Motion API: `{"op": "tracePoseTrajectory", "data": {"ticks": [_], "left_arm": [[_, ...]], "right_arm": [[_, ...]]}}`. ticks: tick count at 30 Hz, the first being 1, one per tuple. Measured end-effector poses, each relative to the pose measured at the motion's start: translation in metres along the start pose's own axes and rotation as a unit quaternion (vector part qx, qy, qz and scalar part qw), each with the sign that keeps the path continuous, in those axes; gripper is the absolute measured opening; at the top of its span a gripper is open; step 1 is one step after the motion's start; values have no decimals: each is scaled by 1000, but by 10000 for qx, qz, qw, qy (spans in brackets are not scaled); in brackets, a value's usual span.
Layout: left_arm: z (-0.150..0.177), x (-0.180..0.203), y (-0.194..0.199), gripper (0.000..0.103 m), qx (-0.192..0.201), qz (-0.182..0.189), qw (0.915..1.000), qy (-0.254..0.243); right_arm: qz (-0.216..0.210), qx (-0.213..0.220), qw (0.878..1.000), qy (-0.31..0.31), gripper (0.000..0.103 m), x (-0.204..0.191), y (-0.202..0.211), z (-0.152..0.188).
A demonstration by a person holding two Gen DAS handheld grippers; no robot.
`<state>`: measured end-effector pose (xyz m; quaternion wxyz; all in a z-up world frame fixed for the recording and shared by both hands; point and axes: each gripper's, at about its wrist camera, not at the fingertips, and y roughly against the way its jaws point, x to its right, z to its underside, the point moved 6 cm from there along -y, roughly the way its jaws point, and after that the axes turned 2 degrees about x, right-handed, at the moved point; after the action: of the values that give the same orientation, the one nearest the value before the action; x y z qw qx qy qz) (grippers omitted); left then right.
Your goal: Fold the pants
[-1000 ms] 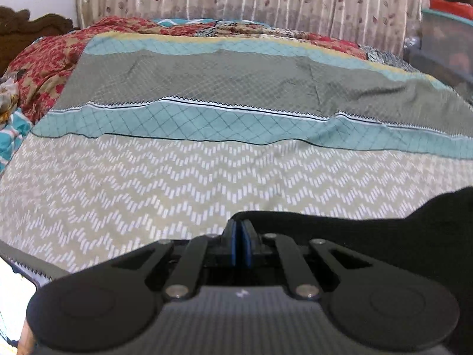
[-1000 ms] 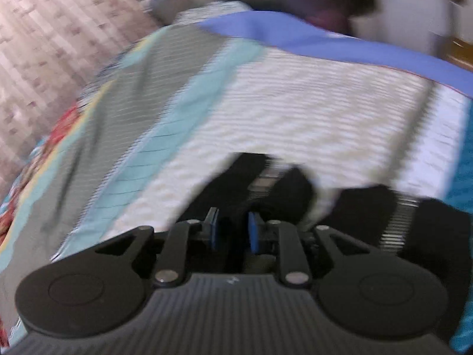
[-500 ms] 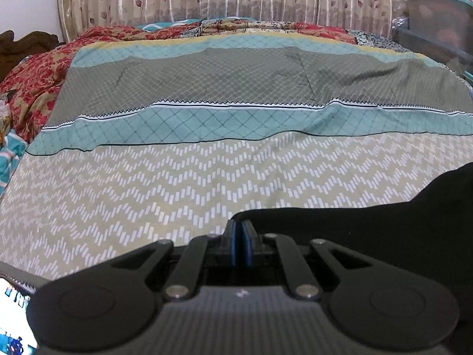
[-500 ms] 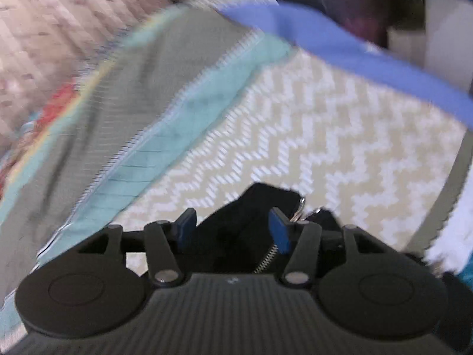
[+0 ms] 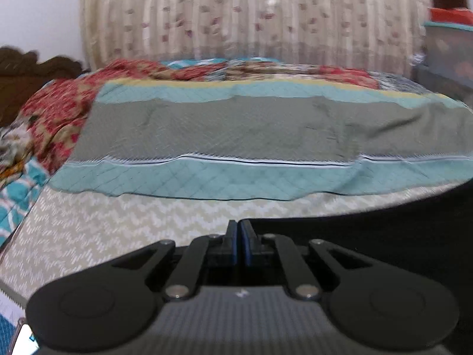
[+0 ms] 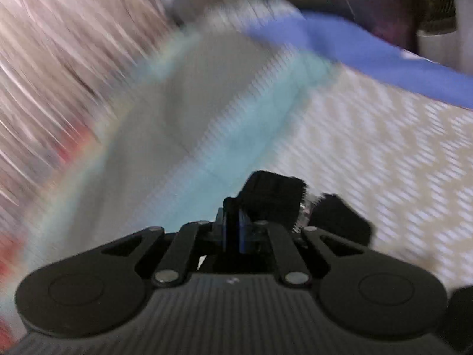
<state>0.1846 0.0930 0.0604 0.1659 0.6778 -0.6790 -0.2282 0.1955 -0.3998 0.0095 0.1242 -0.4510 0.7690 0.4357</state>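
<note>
Black pants (image 5: 384, 236) on patterned bedspread (image 5: 118, 224)

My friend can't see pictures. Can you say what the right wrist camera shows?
The right gripper has its jaws shut on a fold of the black pants, near the zipper. Behind it lies a blurry bedspread with teal, grey and zigzag stripes.

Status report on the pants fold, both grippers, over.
Left gripper shut at pants edge. Right gripper shut on pants fabric near the zipper. Bedspread ahead, nothing in the way.

Motion-blurred curtain (image 6: 59, 68) and bedspread (image 6: 177, 124) in right view; black pants (image 5: 399, 251) cut off at frame edge.
</note>
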Motion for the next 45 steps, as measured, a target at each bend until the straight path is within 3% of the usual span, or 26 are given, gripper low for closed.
{"op": "tracePoseTrajectory", "data": {"ticks": [1,5,10,16,20,23,28,34,37,39,40,42,45], "left_arm": [[4,0,-6,4,-87,-75,9999,-9],[31,6,-23,4,-612,-45,9981,-2],[28,10,9,4,-319,57,9995,-59],[1,-2,84,4,311,417,9978,419],[18,-6,142,4,514,675,9948,569],[47,-14,178,4,424,813,9940,603],[107,-20,222,4,-16,904,9930,753],[162,-11,240,4,-573,884,9929,558],[181,-5,243,6,-1061,960,9889,409],[180,-7,255,7,-970,1028,9892,385],[176,-9,263,7,-873,1085,9895,393],[166,-14,276,9,-722,1195,9889,509],[143,-25,284,10,-466,1290,9864,905]], "right_arm": [[-52,52,10000,-36,10,-3,0,-5],[569,-405,9976,11,10,23,-21,14],[568,-431,9973,-146,10,33,5,31],[-275,-118,9992,-283,10,15,55,3],[-810,18,9964,-247,10,21,110,-2],[-878,44,9959,-214,10,55,152,10],[-501,-149,9965,-650,10,138,195,53],[-74,-314,9907,-1322,9,204,221,100],[278,-274,9976,-578,12,190,223,102],[803,-150,9958,409,27,168,223,101],[1019,-50,9912,839,39,157,225,101],[1156,150,9819,1495,39,135,233,101],[1011,101,9719,2124,39,101,243,109]]}}
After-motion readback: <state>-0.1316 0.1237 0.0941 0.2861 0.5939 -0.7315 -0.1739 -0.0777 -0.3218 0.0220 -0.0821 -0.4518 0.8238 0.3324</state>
